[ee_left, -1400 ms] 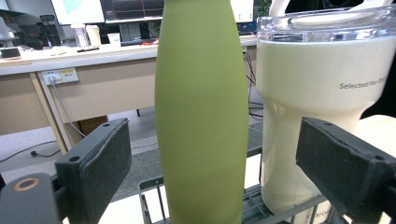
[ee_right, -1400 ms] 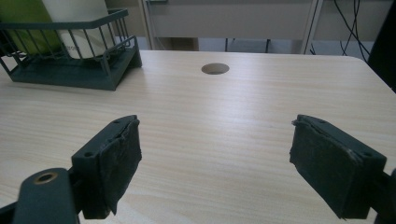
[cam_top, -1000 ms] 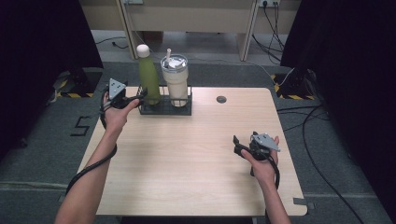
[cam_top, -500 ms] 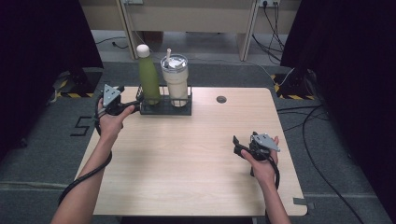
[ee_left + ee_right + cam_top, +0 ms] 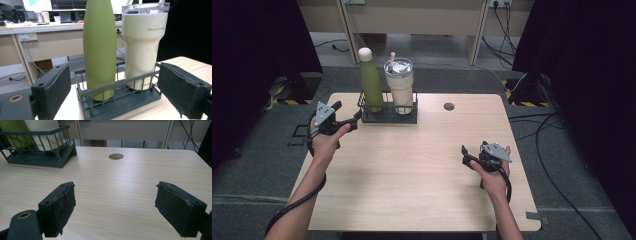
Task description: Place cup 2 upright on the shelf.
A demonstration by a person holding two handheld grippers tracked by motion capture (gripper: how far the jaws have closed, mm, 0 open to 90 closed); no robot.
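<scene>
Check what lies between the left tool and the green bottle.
Just the dark wire rack's end wall stands between the open left tool and the tall green metal bottle, per the left gripper view.

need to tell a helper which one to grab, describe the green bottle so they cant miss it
On the wooden table, find the dark wire rack at the far edge, near the left gripper. The green bottle stands upright at its left end: slim, matte green, white cap, unlike the wide cream tumbler with a straw beside it.
</scene>
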